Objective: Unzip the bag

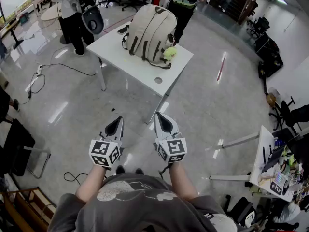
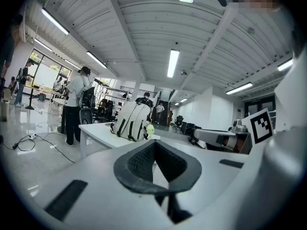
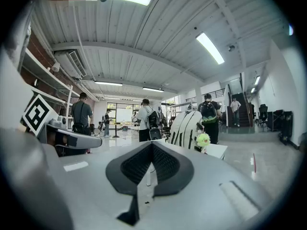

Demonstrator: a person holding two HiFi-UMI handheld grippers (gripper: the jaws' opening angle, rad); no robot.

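Note:
A beige backpack (image 1: pixel 149 33) with dark straps stands upright on a white table (image 1: pixel 120 52), well ahead of me across the floor. A small green plush toy (image 1: pixel 169 53) hangs at its right side. My left gripper (image 1: pixel 114 125) and right gripper (image 1: pixel 163 122) are side by side in front of my chest, far short of the table. Both are shut with nothing between the pads. Beyond the jaws of the left gripper (image 2: pixel 154 143), the left gripper view shows the backpack (image 2: pixel 130 122). The right gripper view shows the backpack (image 3: pixel 184 127) and toy (image 3: pixel 203 139) past the right gripper (image 3: pixel 152 145).
Two people stand beyond the table, one in a white shirt (image 1: pixel 72 8) and one wearing a dark backpack (image 1: pixel 183 1). A cable (image 1: pixel 43 76) runs over the glossy floor at left. A black chair (image 1: pixel 19 149) stands at the near left and a cluttered desk (image 1: pixel 270 163) at the right.

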